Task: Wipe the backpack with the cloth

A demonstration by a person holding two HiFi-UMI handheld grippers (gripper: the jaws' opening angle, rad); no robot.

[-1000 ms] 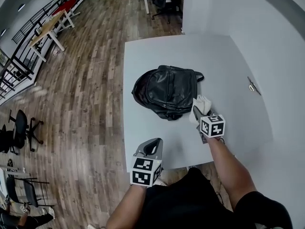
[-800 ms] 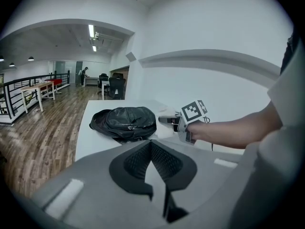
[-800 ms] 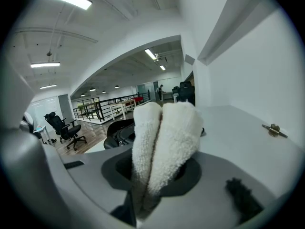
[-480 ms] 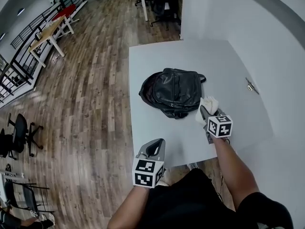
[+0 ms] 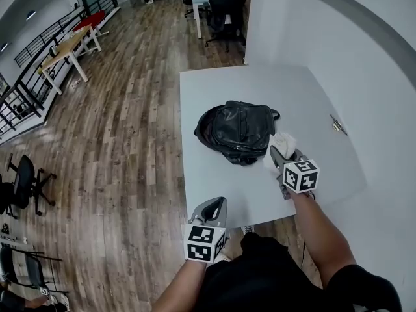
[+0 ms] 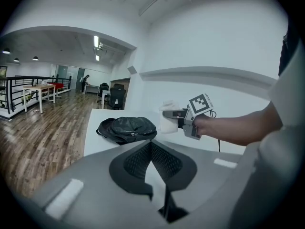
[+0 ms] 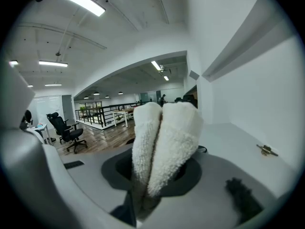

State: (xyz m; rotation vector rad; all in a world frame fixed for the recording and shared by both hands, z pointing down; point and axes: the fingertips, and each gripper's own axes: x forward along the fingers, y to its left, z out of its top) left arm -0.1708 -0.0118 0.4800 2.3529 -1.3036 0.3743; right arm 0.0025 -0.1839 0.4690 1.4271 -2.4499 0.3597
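1. backpack [image 5: 239, 130], black and slumped flat, lies near the middle of the white table [image 5: 208, 174].
2. your right gripper [image 5: 278, 155] has its jaws clamped on the folded white cloth [image 5: 282, 142], which stands up out of them in two fluffy lobes. the cloth sits at the bag's right edge, on the side nearer you; from overhead you cannot tell whether it touches the leather.
3. your left gripper [image 5: 213, 205] hangs at the table's near edge, well apart from the bag. its jaws are together with nothing between them.
4. the step in hand looks like the start of a wipe, with the cloth brought to the bag but not yet spread over it. the next move calls for pressing the cloth onto the top panel and drawing it across. the bag is soft and unheld, so it may slide unless your left gripper braces it.
5. against the frame a second earlier, the cloth keeps much the same place at the bag's right edge, and your left gripper stays low by the table edge. your head has shifted, so bag and table sit slightly further right in view.
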